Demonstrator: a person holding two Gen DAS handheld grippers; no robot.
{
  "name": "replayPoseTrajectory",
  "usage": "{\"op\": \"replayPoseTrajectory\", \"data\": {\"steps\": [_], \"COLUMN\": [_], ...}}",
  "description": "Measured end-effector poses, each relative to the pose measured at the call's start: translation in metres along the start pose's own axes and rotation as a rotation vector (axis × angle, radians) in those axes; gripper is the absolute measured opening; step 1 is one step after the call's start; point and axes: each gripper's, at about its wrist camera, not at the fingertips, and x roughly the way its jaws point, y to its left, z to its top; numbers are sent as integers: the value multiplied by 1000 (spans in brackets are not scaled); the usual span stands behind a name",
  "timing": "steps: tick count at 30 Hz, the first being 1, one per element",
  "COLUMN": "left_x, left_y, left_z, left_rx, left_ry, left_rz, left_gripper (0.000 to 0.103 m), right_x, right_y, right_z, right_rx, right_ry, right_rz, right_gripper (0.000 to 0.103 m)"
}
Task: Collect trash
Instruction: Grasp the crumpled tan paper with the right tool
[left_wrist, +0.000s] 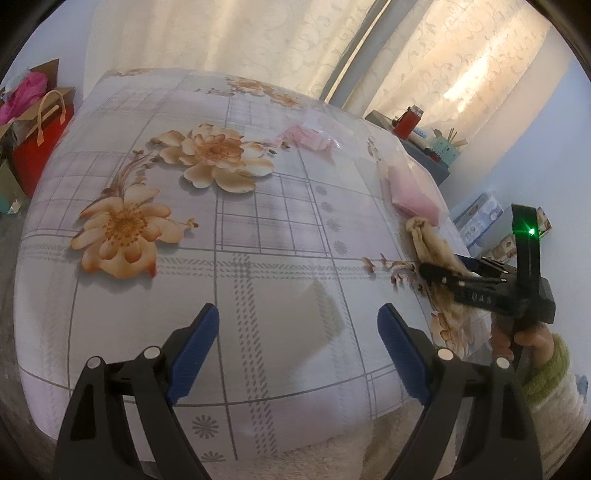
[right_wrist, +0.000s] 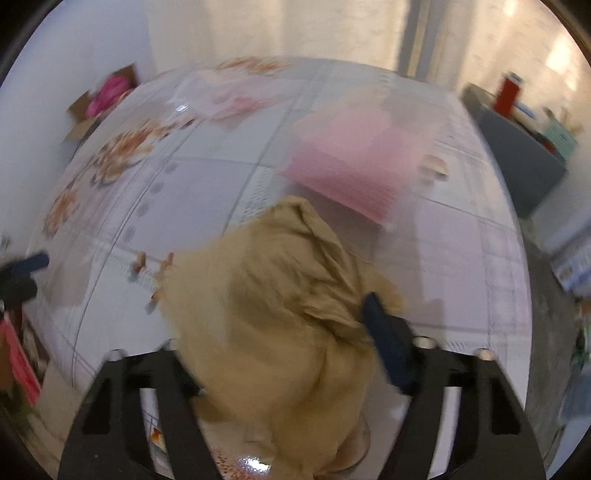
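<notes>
We're reading the right gripper (right_wrist: 295, 343) jaws as bracketing, prob. pinching, the crumpled tan paper (right_wrist: 280, 295) near the table (left_wrist: 258, 295) edge, light, soft & crushable so grabbing mid-bulk, w/ left gripper (left_wrist: 298, 343) gaping empty, pink pad (right_wrist: 354, 166) just beyond, pink wrapper (left_wrist: 310, 138) farther.

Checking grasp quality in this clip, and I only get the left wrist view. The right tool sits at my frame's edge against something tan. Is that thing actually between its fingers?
Observer: Yes. The crumpled tan wad fills the right tool's gap, and one blue pad presses into its side.
Operator: The other pad?
Observer: Hidden behind the wad.
Operator: Anything close beyond it?
Observer: A flat pink packet lies just past it on the floral tablecloth; contact is unclear.
</notes>
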Motion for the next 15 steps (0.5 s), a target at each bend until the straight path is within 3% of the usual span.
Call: {"op": "replayPoseTrajectory", "data": {"steps": [5, 10, 15], "left_x": [1, 0, -5], "left_y": [-5, -6, -10], "left_z": [0, 8, 39], "left_rx": [8, 17, 51], "left_ry": [2, -17, -95], "left_rz": [5, 22, 27], "left_gripper": [85, 85, 85], "right_x": [-9, -22, -34], "right_y": [-14, -31, -38], "right_z": [-8, -19, -28], "right_rx": [134, 283, 362], "right_ry": [-14, -46, -91], "right_rz": [-45, 8, 68], "right_gripper": [25, 14, 12]}}
